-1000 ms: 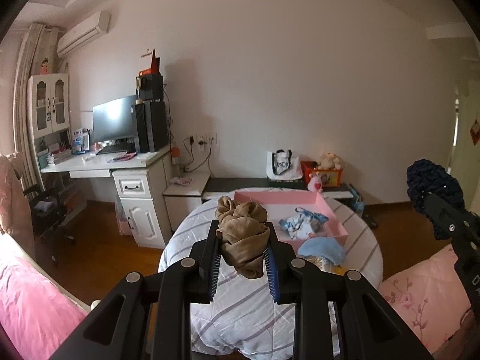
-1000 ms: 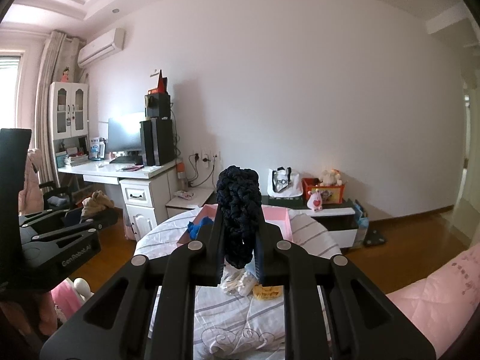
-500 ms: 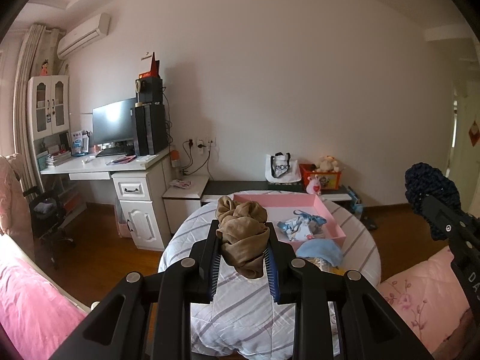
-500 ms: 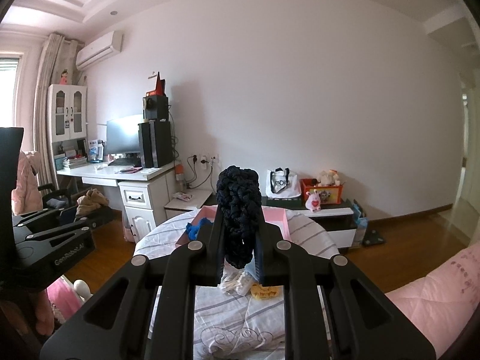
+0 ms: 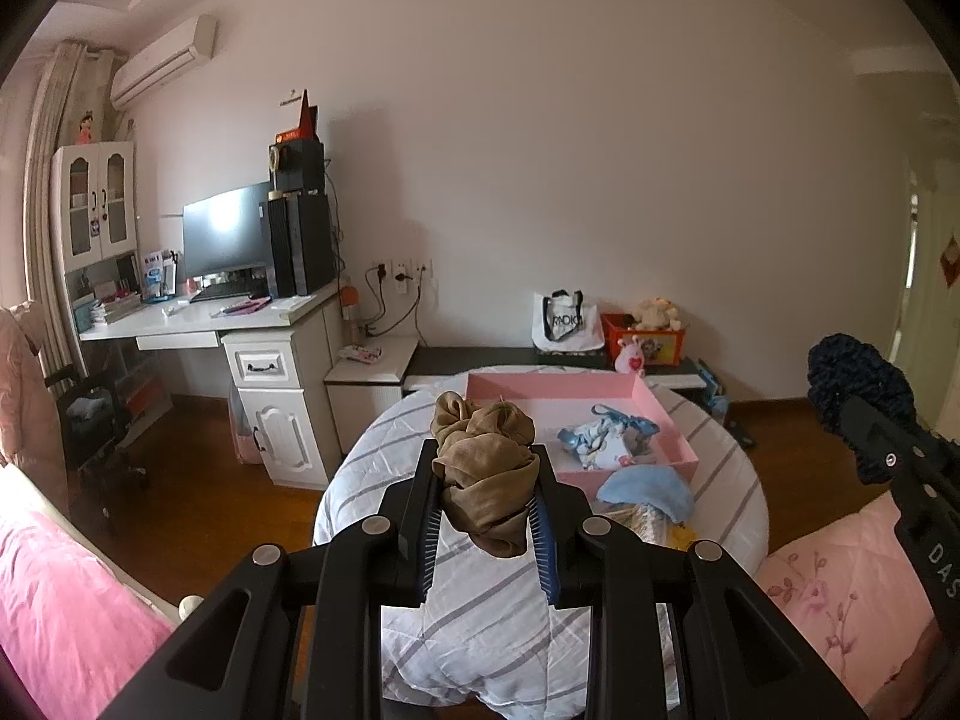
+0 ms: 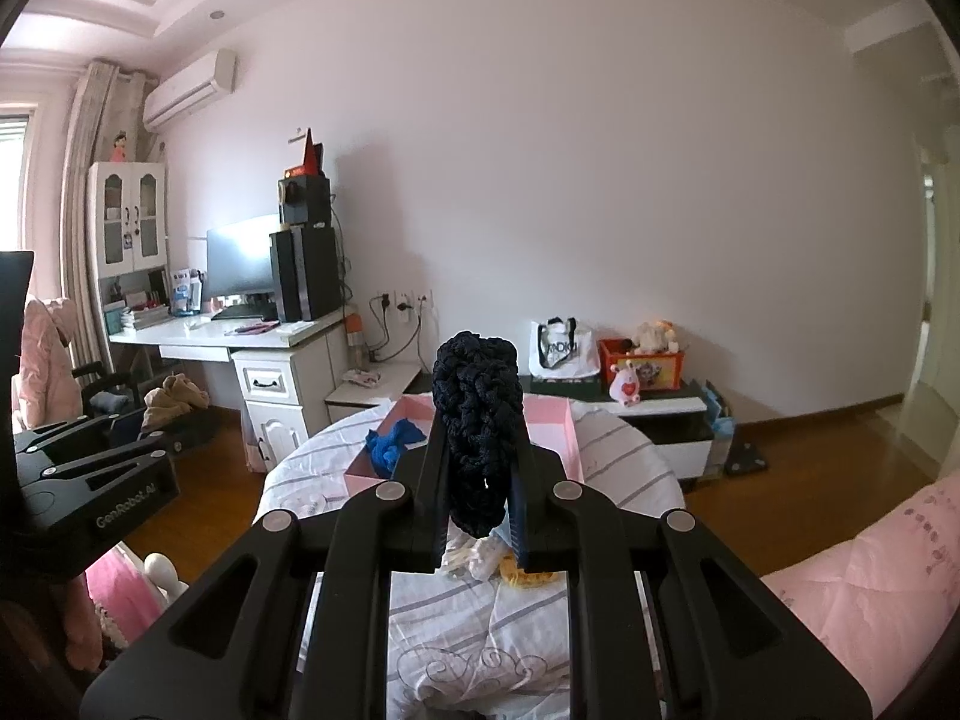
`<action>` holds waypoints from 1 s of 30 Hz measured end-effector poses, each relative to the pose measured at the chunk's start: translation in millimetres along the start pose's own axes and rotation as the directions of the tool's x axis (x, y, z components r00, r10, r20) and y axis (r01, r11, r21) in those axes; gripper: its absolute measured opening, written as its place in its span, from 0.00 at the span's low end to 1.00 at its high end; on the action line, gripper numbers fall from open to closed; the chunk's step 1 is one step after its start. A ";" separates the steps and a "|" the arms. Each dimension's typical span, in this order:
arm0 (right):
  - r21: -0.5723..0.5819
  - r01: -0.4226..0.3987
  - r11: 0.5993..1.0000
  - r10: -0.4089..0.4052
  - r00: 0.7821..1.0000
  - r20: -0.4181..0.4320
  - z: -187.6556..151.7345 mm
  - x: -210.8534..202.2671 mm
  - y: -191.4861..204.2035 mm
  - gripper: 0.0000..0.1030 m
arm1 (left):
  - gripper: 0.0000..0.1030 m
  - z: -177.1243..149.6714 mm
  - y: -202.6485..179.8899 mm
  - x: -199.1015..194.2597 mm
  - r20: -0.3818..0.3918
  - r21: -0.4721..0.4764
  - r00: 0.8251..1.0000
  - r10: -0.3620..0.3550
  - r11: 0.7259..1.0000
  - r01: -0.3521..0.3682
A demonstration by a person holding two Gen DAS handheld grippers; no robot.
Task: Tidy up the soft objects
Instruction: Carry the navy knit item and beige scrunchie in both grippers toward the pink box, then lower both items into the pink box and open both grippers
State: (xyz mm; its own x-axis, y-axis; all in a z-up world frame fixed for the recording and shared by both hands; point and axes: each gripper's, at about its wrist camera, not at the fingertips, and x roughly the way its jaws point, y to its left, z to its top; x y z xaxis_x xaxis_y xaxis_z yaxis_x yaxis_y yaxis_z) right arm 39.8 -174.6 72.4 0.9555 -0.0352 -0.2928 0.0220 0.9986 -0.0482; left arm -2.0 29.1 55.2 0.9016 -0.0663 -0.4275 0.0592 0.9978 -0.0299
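Note:
My left gripper (image 5: 485,480) is shut on a bunched brown cloth (image 5: 486,474) and holds it above the near side of the round table (image 5: 480,618). My right gripper (image 6: 477,456) is shut on a dark navy knitted piece (image 6: 477,420), also held above the table. A pink tray (image 5: 675,432) on the table holds a blue and white patterned cloth (image 5: 603,444). In the right wrist view the pink tray (image 6: 573,438) shows a bright blue cloth (image 6: 393,447) at its left. The right gripper (image 5: 864,414) shows at the right of the left wrist view.
A light blue cloth (image 5: 648,492) and a yellow item (image 6: 528,576) lie on the striped tablecloth in front of the tray. Pink bedding (image 5: 852,594) is at the right. A white desk (image 5: 240,324) and low bench (image 5: 540,360) stand by the wall.
Both grippers have kept their hold. The views have shifted only slightly, with the table and tray sitting a little lower and closer than a second ago.

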 end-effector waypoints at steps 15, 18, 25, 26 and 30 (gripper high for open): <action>0.048 0.014 0.999 -0.006 0.987 -0.161 -20.8 83.8 -23.5 0.14 | 0.23 23.8 -11.0 114.1 -0.170 0.035 0.985 -0.007 0.999 0.013; 0.057 0.025 0.998 -0.014 0.981 -0.195 -26.6 103.8 -31.2 0.14 | 0.23 30.3 -14.5 146.0 -0.209 0.039 0.978 -0.011 0.999 0.019; 0.073 0.048 0.996 -0.026 0.960 -0.278 -35.8 158.3 -46.6 0.14 | 0.23 47.7 -20.8 222.2 -0.290 0.041 0.957 -0.003 0.999 0.016; 0.076 0.054 0.996 -0.030 0.956 -0.291 -37.2 167.0 -49.4 0.14 | 0.23 49.3 -23.7 234.1 -0.301 0.043 0.953 -0.006 0.999 0.020; 0.085 0.093 0.992 -0.060 0.943 -0.327 -41.9 199.7 -61.2 0.14 | 0.23 59.4 -34.9 285.5 -0.346 0.055 0.938 -0.024 0.997 0.046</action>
State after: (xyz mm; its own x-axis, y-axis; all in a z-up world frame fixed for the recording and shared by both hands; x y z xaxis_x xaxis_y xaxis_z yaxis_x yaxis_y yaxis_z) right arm 217.0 -244.4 -23.1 0.8039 -0.1060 -0.5852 0.1354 0.9908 0.0066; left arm 278.9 -24.5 -12.1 0.6958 -0.0864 -0.7130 0.1236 0.9923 0.0003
